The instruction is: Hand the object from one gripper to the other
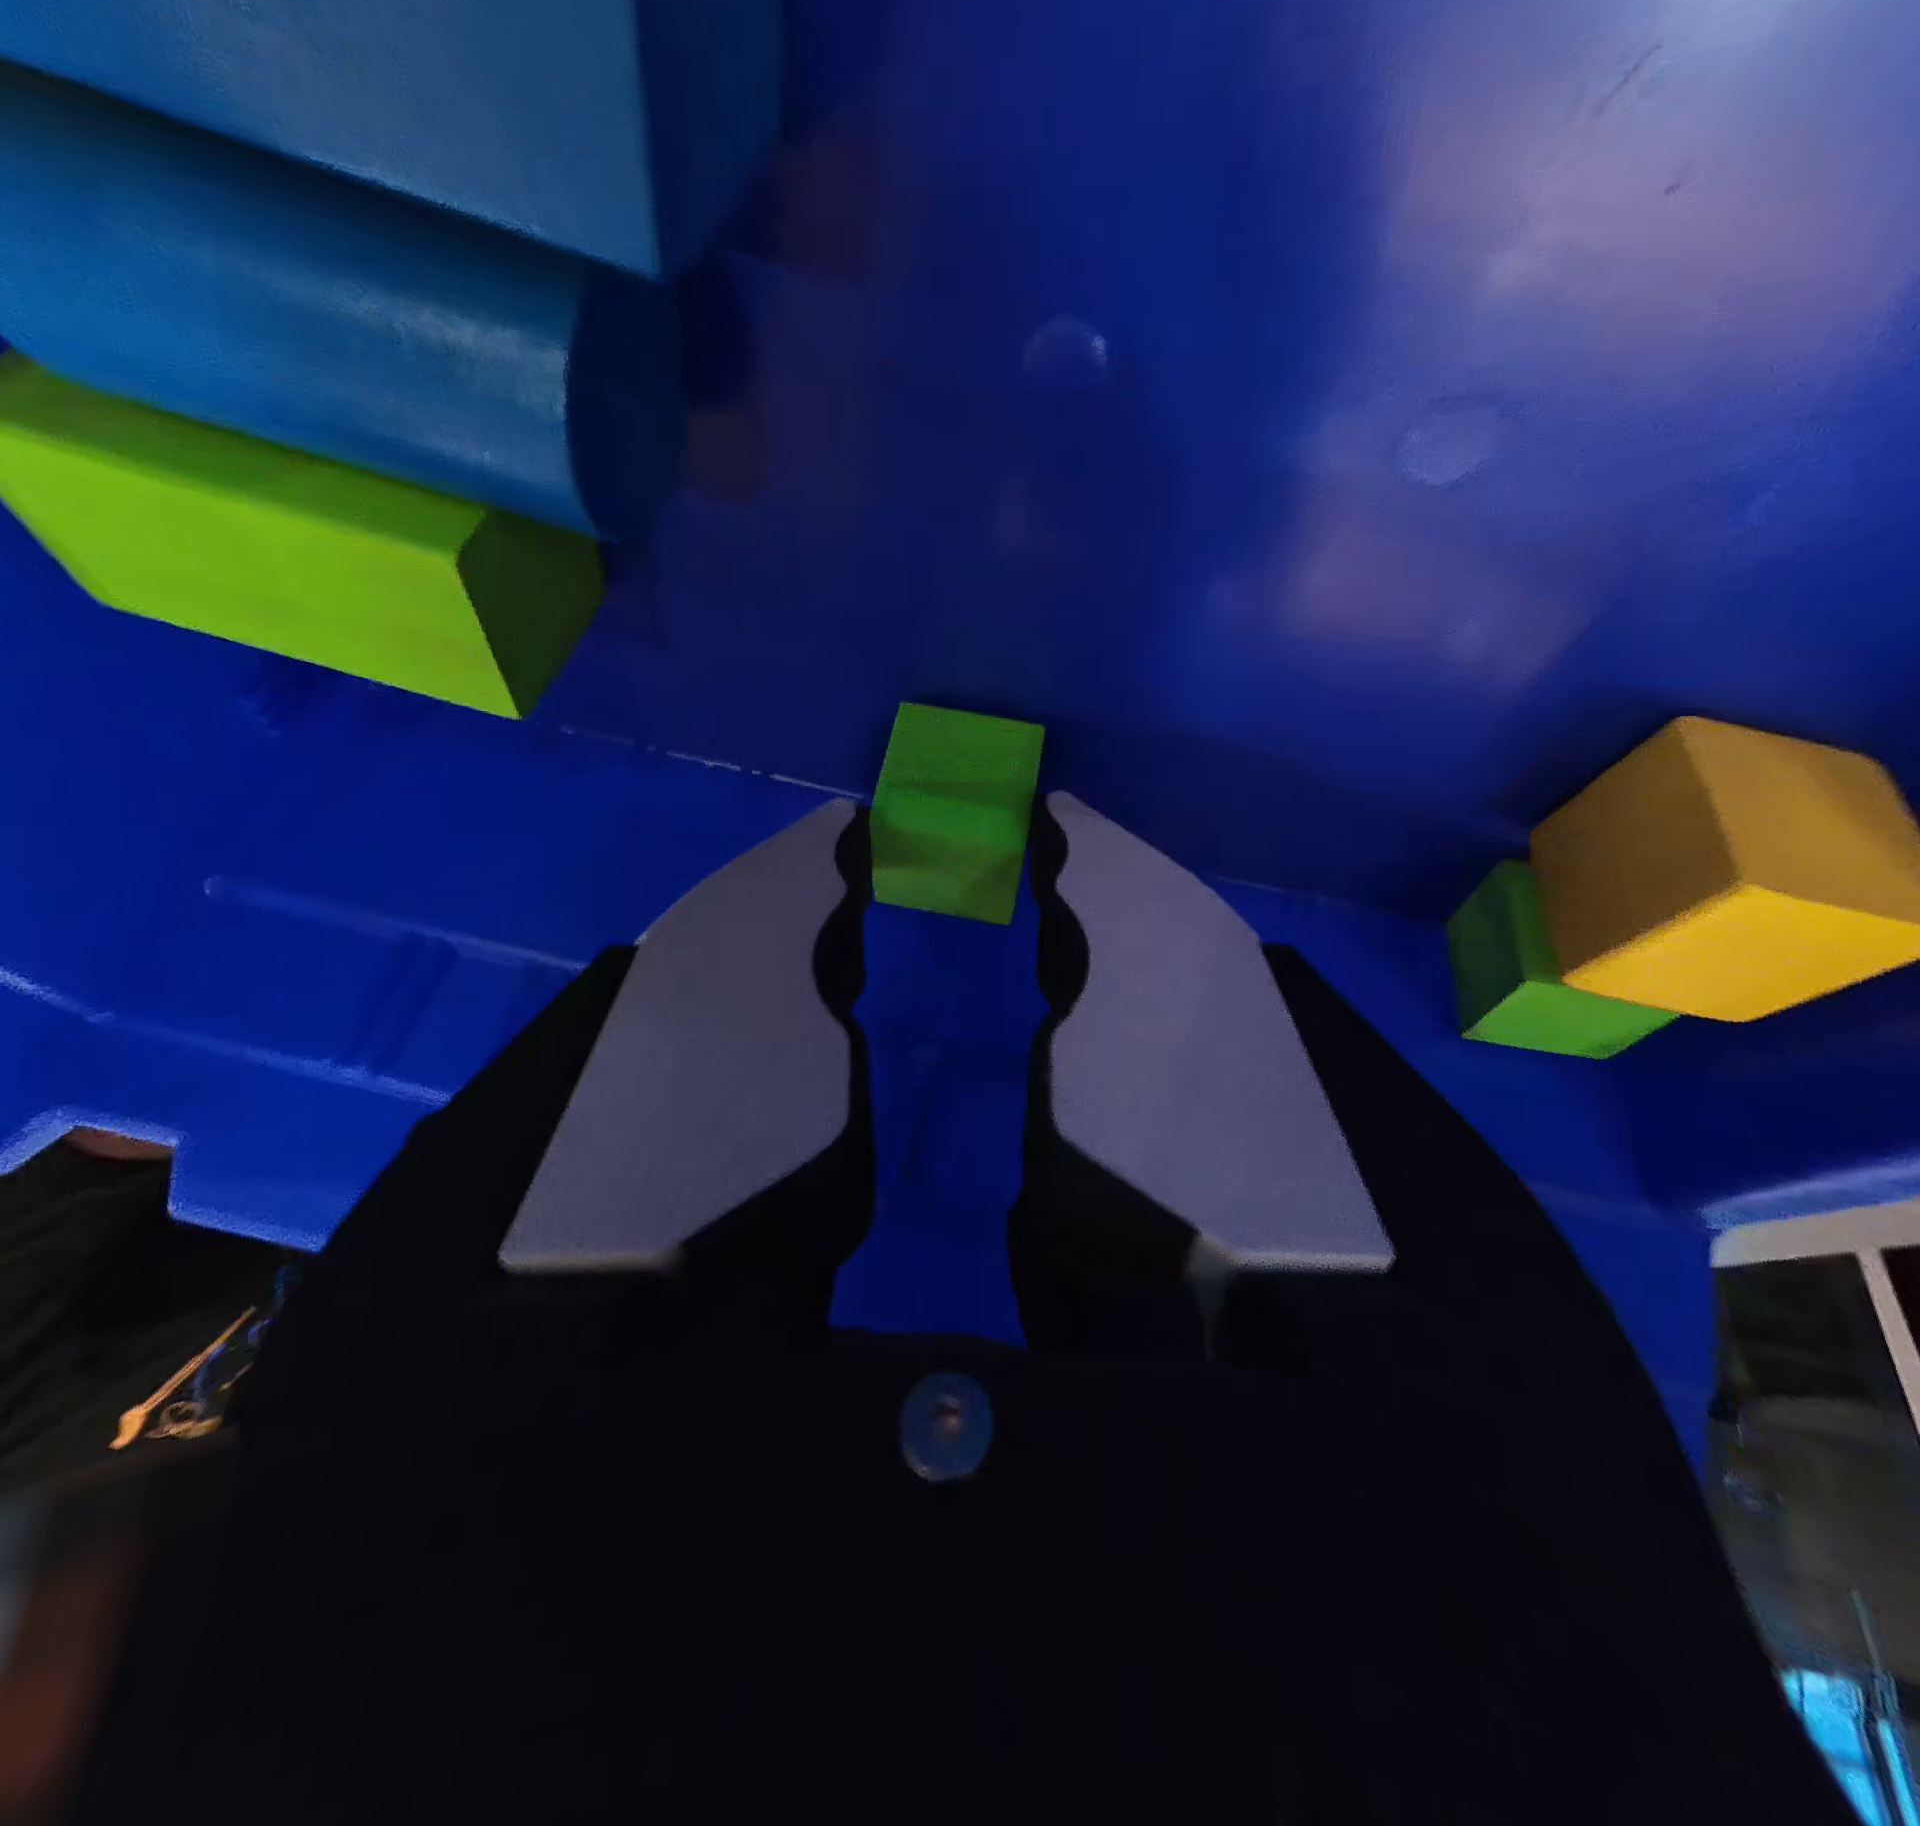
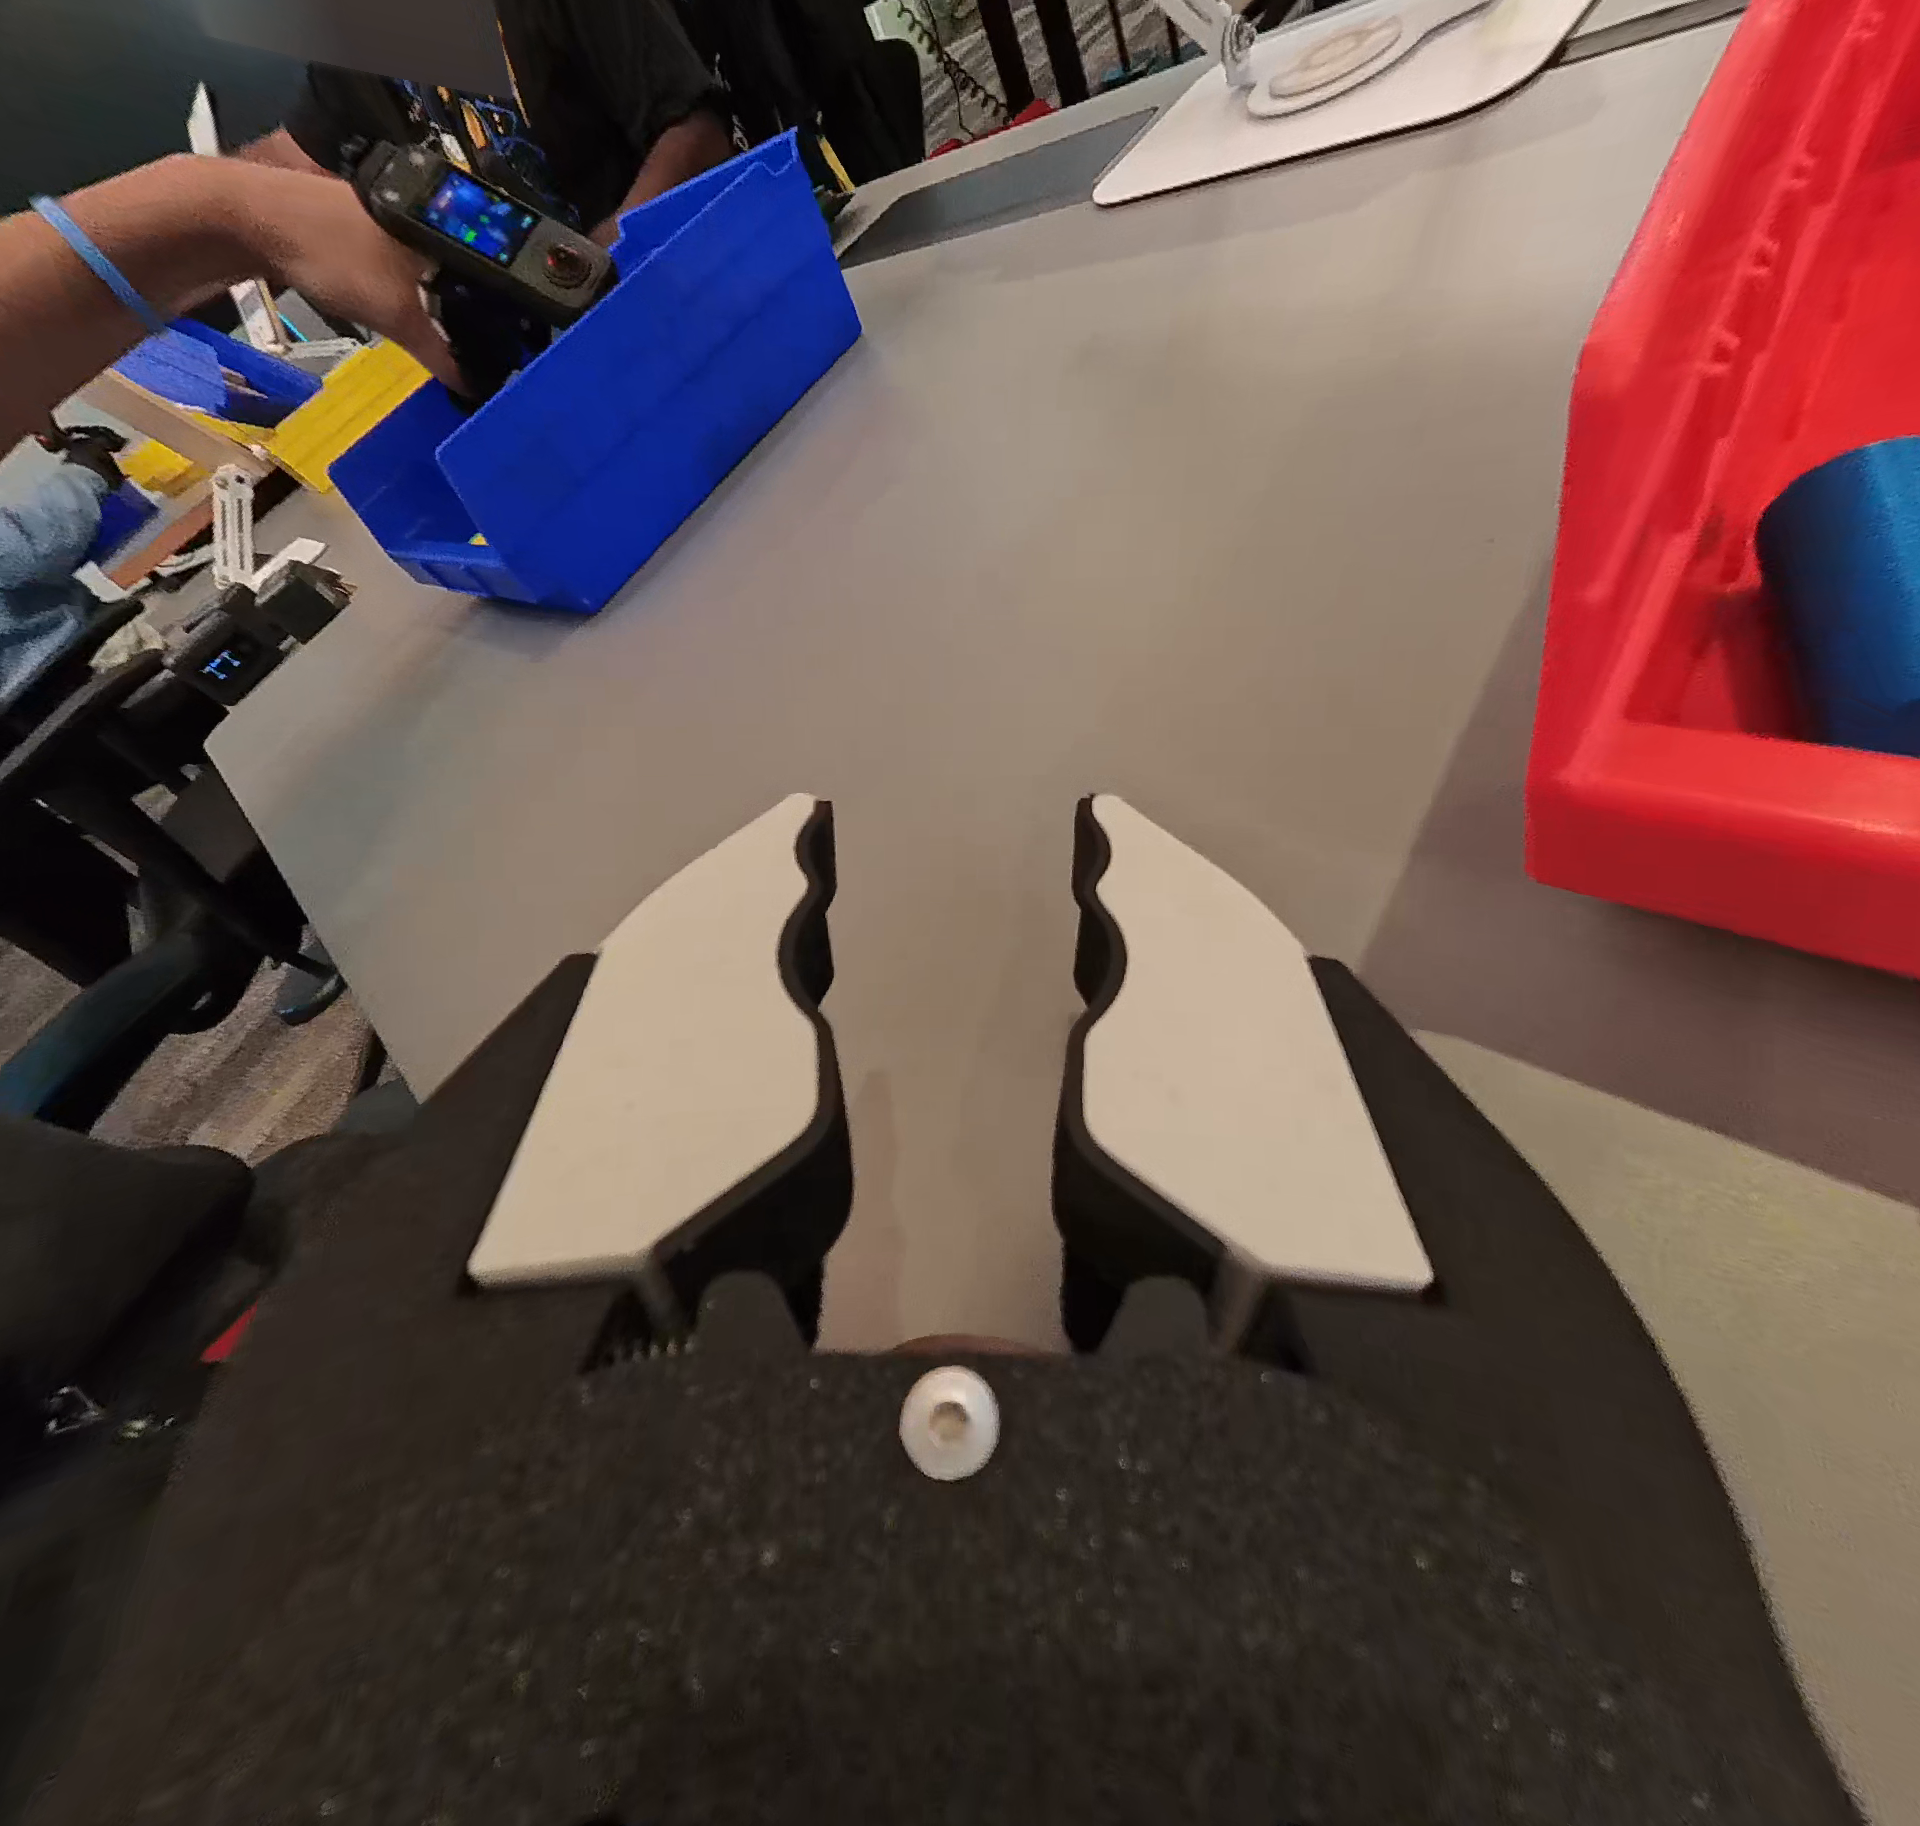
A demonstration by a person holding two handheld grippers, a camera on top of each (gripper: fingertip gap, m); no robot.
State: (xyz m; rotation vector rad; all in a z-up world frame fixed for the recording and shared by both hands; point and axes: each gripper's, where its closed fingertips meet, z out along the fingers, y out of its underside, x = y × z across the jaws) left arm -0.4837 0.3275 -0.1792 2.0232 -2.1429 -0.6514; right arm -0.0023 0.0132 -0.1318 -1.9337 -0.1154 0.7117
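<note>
In the left wrist view, my left gripper (image 1: 951, 806) reaches down into a blue bin (image 1: 1351, 322). Its two fingertips press against the sides of a small green cube (image 1: 956, 841) that sits on the bin floor. In the right wrist view, my right gripper (image 2: 954, 806) is open and empty above the grey table (image 2: 1039, 529), pointing towards the blue bin (image 2: 644, 405). A hand holds the left gripper (image 2: 488, 249) inside that bin.
The blue bin also holds a large green block (image 1: 281, 550), a blue cylinder (image 1: 291, 322), a light blue block (image 1: 364, 62), and a yellow block (image 1: 1725, 872) lying on another green block (image 1: 1527, 997). A red bin (image 2: 1714, 529) with a blue cylinder (image 2: 1849, 592) stands at the right.
</note>
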